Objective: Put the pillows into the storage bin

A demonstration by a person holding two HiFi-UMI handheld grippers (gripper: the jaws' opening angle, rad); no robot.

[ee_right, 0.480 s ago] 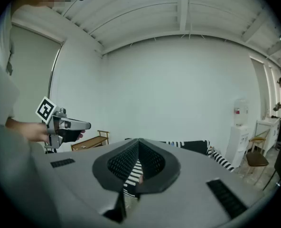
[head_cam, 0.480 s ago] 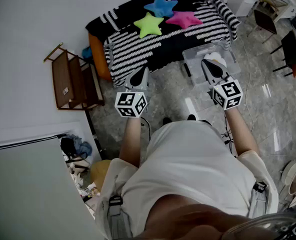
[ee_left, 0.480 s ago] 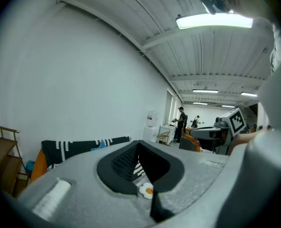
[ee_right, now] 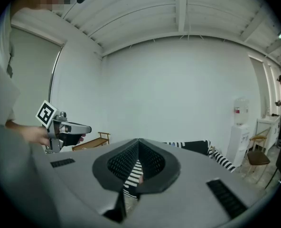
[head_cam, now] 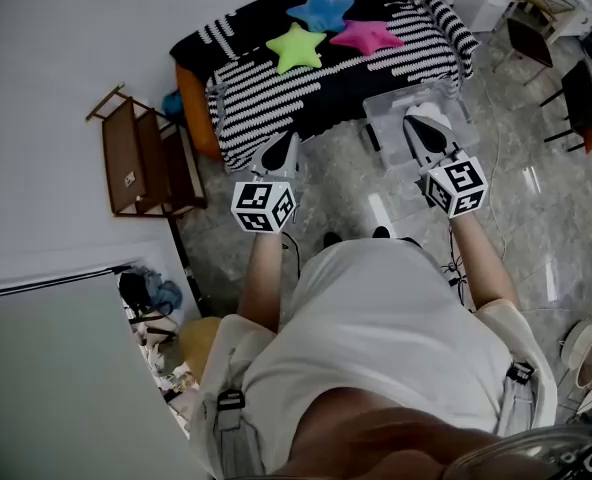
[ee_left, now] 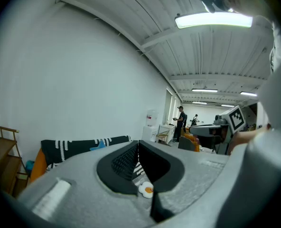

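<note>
Three star-shaped pillows lie on a sofa draped in a black-and-white striped blanket (head_cam: 276, 98): blue (head_cam: 321, 10), green (head_cam: 296, 48) and pink (head_cam: 368, 36). A clear storage bin (head_cam: 391, 108) stands on the floor in front of the sofa's right half. My left gripper (head_cam: 286, 141) hovers short of the sofa's front edge, shut and empty. Over the bin my right gripper (head_cam: 416, 121) is also shut with nothing in it. In the left gripper view the jaws (ee_left: 138, 144) meet tip to tip, with the blue pillow (ee_left: 98, 145) beyond. The right gripper's jaws (ee_right: 138, 141) meet likewise.
A wooden rack (head_cam: 141, 158) stands against the wall left of the sofa. Dark chairs (head_cam: 531, 33) sit at the far right. Clutter (head_cam: 151, 308) lies on the floor at lower left. A water dispenser (ee_right: 240, 113) stands by the far wall; people (ee_left: 180, 122) are in the distance.
</note>
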